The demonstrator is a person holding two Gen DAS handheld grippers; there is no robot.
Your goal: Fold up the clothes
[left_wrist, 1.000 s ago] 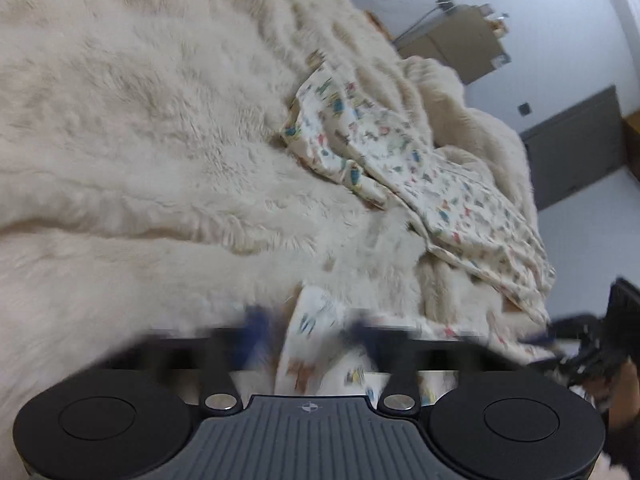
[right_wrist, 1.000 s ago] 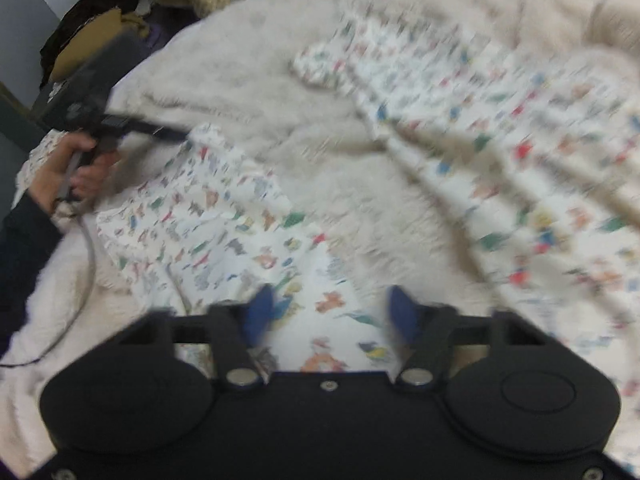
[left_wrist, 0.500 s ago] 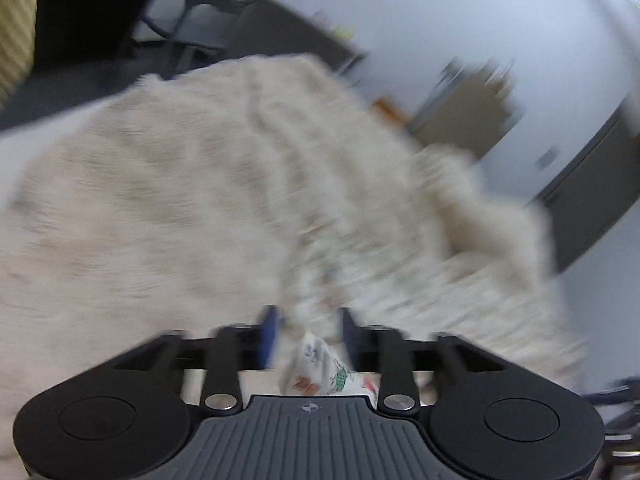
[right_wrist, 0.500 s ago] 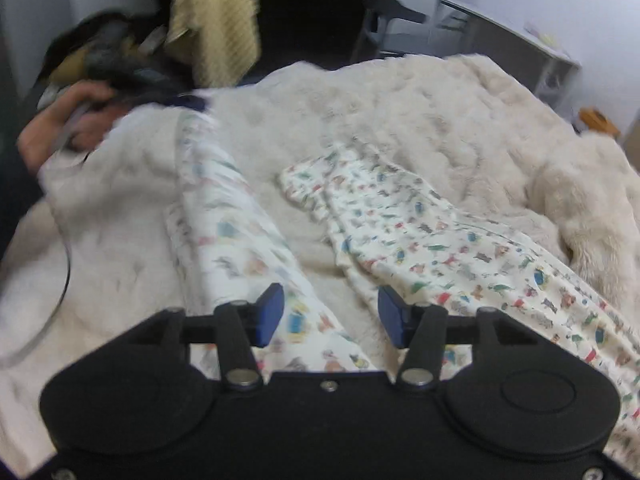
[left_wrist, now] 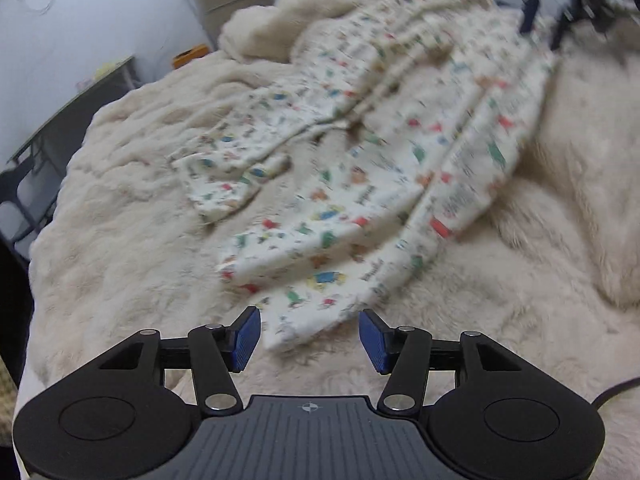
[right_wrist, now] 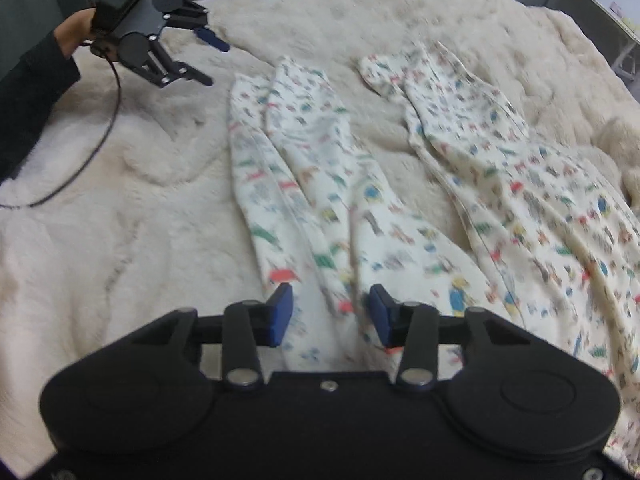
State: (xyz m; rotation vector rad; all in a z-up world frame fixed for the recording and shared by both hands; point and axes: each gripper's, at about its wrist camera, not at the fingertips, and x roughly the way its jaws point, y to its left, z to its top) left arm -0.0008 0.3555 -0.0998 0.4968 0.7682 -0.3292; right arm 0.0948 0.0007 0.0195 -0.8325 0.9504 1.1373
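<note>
Left wrist view: my left tongs (left_wrist: pixel 310 334) stand released, the blue pads (left_wrist: pixel 245 338) parted with nothing pressed between them; their jaws have just been opening. The hem of the printed pyjama garment (left_wrist: pixel 360 184) lies on the furry cream blanket (left_wrist: pixel 120 240) in the gap just ahead of the pads, and I cannot tell whether it touches either one. The garment spreads from the lower middle of the frame up toward the upper right, rumpled and blurred.

In the right wrist view my right tongs (right_wrist: pixel 330 316) are also loose, pads apart, though their jaws have just been closing somewhat. A folded strip of the printed cloth runs up from between them through the middle of the frame; the pads do not clamp it. My left tongs show in the upper left there, held in my hand (right_wrist: pixel 74 32) above the blanket, a black cable (right_wrist: pixel 100 136) trailing down from them.
</note>
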